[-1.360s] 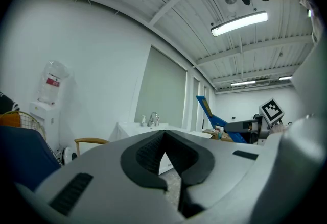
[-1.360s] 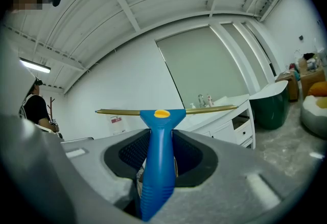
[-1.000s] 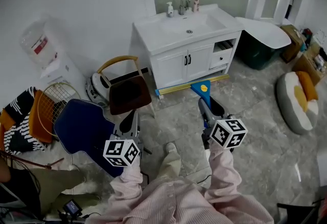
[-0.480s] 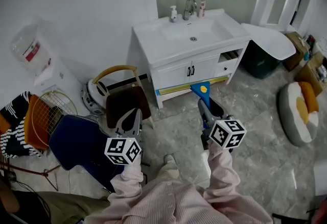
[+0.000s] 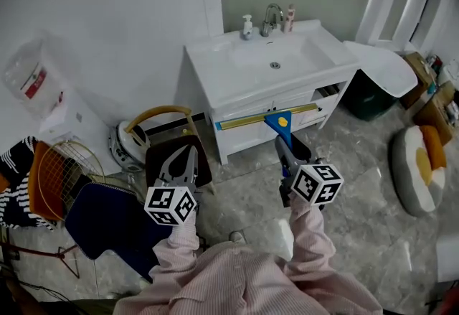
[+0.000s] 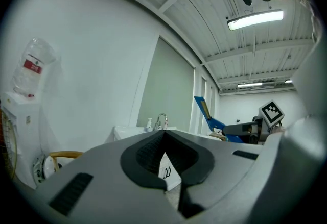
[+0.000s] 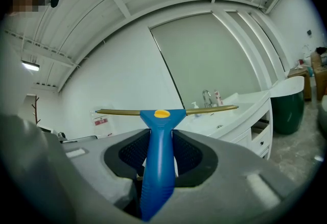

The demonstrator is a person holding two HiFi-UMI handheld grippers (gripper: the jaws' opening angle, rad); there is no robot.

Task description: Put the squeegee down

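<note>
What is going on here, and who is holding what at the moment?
A person in a pink striped shirt stands on a tiled floor in front of a white sink cabinet, with a gripper in each hand. The right gripper is closed on the handle of a blue squeegee, with the blade held level and pointing toward the cabinet. The left gripper is closed and empty. The squeegee has not been put down yet.
</note>
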